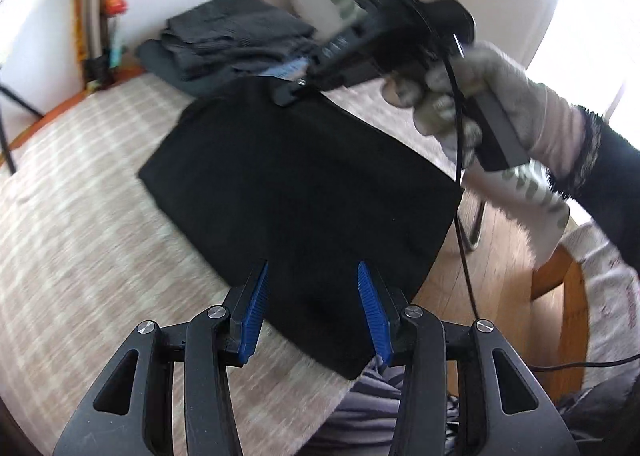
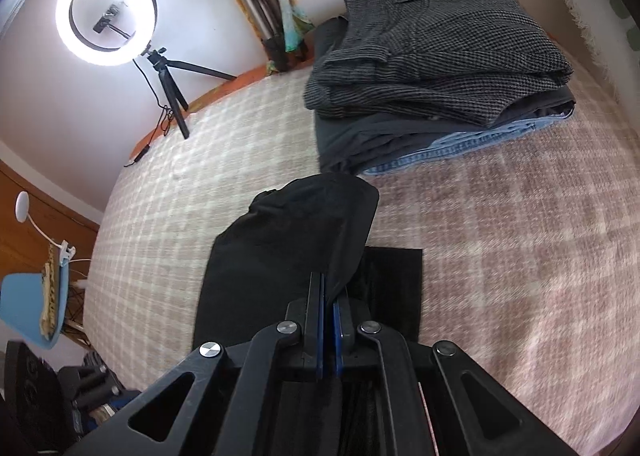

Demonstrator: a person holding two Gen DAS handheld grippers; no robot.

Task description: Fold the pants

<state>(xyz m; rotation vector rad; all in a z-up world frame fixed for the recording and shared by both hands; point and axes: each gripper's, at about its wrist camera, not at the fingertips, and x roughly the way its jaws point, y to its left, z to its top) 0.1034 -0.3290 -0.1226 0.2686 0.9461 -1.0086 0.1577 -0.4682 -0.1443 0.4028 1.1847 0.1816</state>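
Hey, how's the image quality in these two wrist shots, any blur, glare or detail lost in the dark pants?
Left wrist view: the right gripper and gloved hand are motion-smeared, the window at right is blown out, and the black pants show as a flat patch without fold detail. Right wrist view: sharper, the ring light glares white, the bedspread smears toward the rim, fisheye bends the edges.

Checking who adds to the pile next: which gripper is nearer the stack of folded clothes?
Right. The right gripper pinches the black pants at the edge beside the stack; the left gripper hovers open over the opposite edge.
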